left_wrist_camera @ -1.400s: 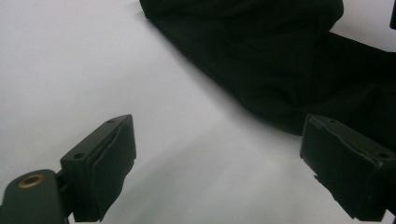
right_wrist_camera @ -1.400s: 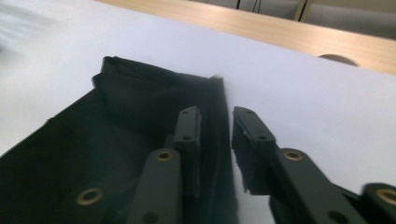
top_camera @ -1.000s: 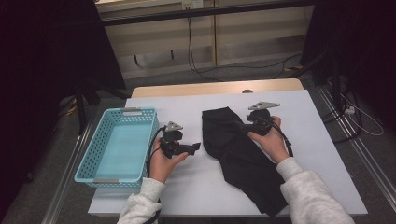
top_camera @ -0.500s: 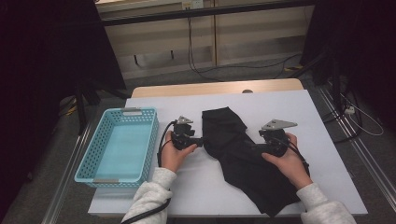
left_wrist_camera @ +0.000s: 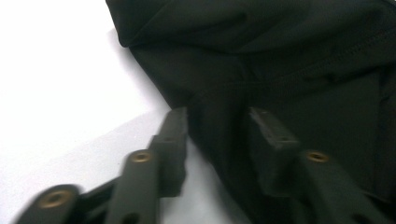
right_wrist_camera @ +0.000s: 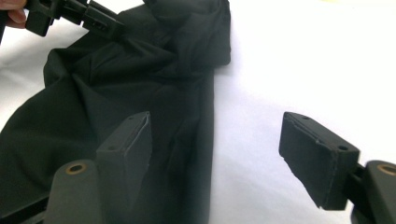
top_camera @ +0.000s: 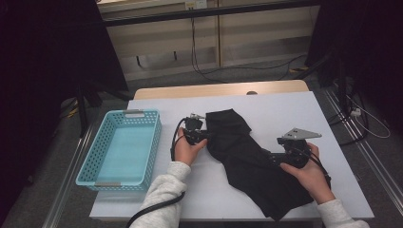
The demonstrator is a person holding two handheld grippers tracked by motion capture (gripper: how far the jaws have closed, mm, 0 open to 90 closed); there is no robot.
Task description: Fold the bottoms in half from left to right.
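The black garment (top_camera: 252,161) lies crumpled on the white table (top_camera: 342,118), its long axis running diagonally from the far middle toward my near right. My left gripper (top_camera: 202,135) sits at the garment's far-left edge, nearer the top end; in the left gripper view its jaws have just been closing, with a fold of cloth between them, yet the pads don't press it. My right gripper (top_camera: 275,156) rests at the garment's right edge, about midway along, jaws spread apart with the hem between them. I judge the next move is pinching both edges. The blue basket (top_camera: 119,149) waits well apart, to the left.
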